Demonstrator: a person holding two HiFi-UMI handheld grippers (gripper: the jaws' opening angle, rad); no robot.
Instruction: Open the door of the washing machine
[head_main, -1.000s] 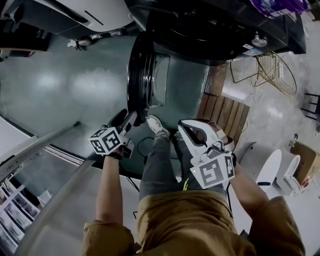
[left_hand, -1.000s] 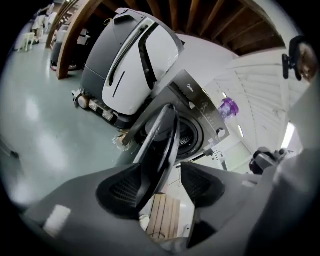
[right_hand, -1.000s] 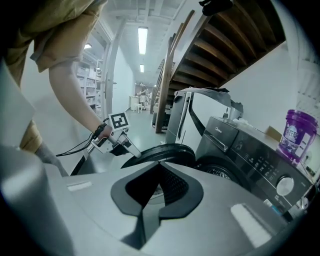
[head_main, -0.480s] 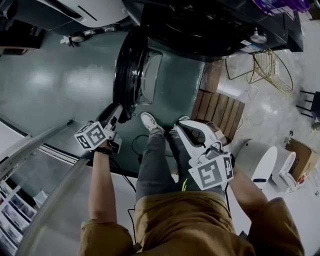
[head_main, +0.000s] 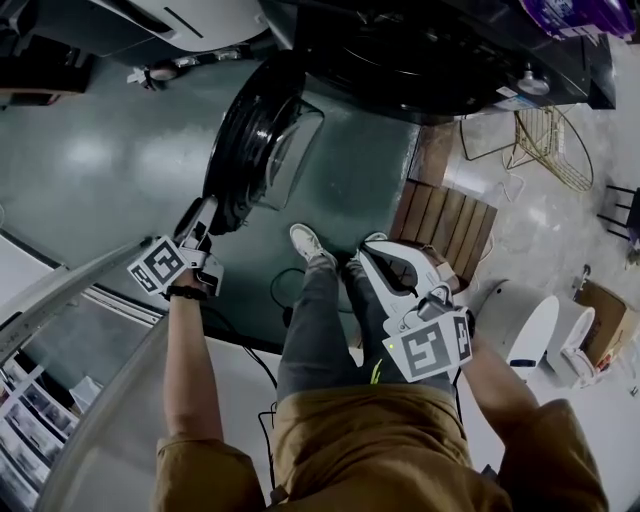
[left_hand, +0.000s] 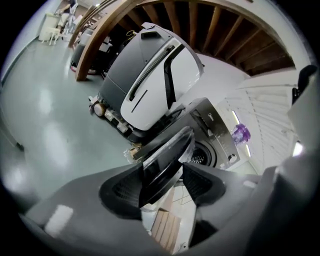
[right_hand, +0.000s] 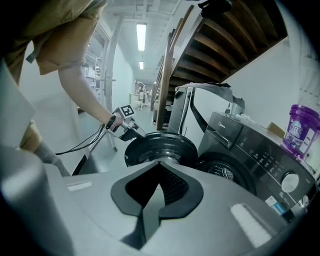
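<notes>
washing machine (head_main: 440, 50) cut off at upper edge, purple bottle (head_main: 575, 15) cropped too, control panel (right_hand: 260, 155) print unreadably small

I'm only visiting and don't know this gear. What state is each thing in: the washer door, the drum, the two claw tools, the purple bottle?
Washing machine door: open, swung wide.
Drum opening: uncovered.
Left gripper: clamped on the door's rim, though its jaws have just been opening a little.
Right gripper: shut, holding nothing.
Purple bottle: standing upright.
</notes>
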